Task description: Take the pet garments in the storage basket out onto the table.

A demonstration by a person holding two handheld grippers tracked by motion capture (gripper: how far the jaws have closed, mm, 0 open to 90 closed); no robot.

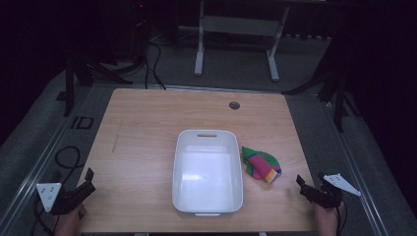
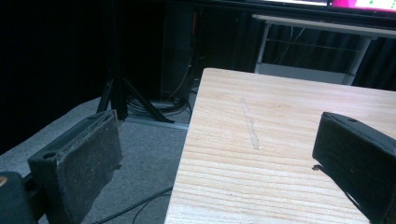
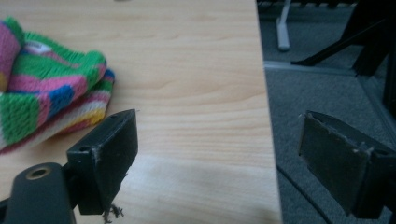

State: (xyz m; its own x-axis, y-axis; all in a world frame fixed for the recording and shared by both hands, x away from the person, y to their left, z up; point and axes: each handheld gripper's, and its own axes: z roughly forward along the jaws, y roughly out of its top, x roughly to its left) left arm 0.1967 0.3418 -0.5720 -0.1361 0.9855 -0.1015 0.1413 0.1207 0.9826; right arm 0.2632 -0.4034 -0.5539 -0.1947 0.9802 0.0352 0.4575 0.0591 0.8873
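Holding both grippers spread and empty at the table's [image 1: 142, 118] near corners.
I saw the left gripper [image 1: 84, 184], the right gripper [image 1: 304, 186], a white tub [image 1: 207, 172] and a knitted cloth [image 1: 260, 164] just right of it.

1. The high view is dim, its corners falling to near black; only the wooden table [image 1: 147, 142] is lit.
2. Soft glare sits on the white bin [image 1: 208, 172] floor.
3. Both gripper views are soft; the near jaws are blurred.

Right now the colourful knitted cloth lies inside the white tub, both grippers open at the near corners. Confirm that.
Not quite: the knitted cloth lies on the table just right of the white tub, not inside it, as the high view shows. The left gripper and right gripper are open.
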